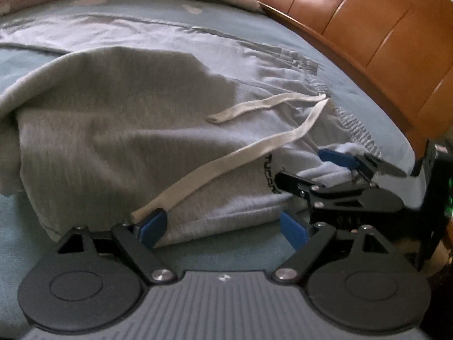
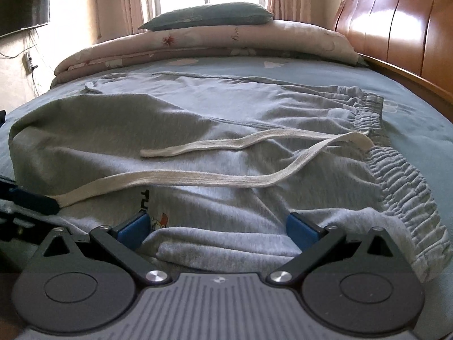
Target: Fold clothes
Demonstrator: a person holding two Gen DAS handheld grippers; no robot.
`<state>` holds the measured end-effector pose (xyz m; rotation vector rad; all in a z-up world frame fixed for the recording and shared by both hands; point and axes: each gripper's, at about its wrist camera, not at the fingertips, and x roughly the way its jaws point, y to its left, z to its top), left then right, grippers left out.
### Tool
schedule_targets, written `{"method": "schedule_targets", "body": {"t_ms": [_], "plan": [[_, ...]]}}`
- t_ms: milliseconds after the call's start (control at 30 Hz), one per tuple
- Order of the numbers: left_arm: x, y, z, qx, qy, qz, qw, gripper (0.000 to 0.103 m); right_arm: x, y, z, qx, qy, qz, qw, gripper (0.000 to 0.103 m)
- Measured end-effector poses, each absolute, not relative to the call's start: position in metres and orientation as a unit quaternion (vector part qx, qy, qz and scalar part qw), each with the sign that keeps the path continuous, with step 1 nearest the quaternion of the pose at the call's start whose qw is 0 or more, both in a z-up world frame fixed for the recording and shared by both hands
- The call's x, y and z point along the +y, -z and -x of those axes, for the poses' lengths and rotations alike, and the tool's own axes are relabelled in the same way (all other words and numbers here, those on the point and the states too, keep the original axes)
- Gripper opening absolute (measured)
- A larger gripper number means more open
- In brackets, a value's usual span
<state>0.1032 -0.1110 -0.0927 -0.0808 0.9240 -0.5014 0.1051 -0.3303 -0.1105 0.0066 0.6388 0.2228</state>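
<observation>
Grey sweatpants [image 1: 113, 130] lie spread on the bed, with two cream drawstrings [image 1: 226, 158] trailing over them. My left gripper [image 1: 223, 226] stands open at the garment's near hem. Its left pad touches the hem beside a drawstring end; its right pad is over bare sheet. My right gripper [image 1: 308, 167] sits just to the right, near the elastic waistband. In the right wrist view the right gripper [image 2: 219, 229] has its jaws wide, with a loose fold of the sweatpants [image 2: 198, 107] between them. A blue finger [image 2: 34, 198] of the left gripper shows at the left edge, by the drawstring [image 2: 184, 177] end.
The blue-grey bed sheet [image 1: 85, 255] surrounds the garment. A wooden headboard [image 1: 368, 28] runs along the right. A folded floral quilt [image 2: 198, 45] with a dark pillow [image 2: 206, 15] on it lies across the far end, under a bright window.
</observation>
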Motion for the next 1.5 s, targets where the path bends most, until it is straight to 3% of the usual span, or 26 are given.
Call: {"method": "schedule_targets", "body": {"t_ms": [233,300,900,1200,1500], "plan": [[-0.114,0.095,-0.101,0.432,0.248,0.035,0.866,0.095,-0.328,0.11,-0.103,0.312,-0.105,0.002,0.944,0.103],[-0.113,0.096,-0.103,0.433,0.252,0.047,0.864,0.102,-0.328,0.109,-0.104,0.315,-0.104,0.001,0.944,0.103],[-0.104,0.093,-0.1,0.415,0.276,0.049,0.866,0.1,-0.327,0.106,-0.101,0.301,-0.096,0.003,0.949,0.103],[-0.009,0.014,-0.104,0.324,0.202,0.122,0.916,0.101,-0.298,0.059,-0.089,0.266,-0.114,0.026,0.957,0.103],[0.059,0.03,-0.142,0.394,0.116,0.163,0.897,0.1,-0.166,0.036,-0.089,0.27,-0.226,0.127,0.927,0.103]]}}
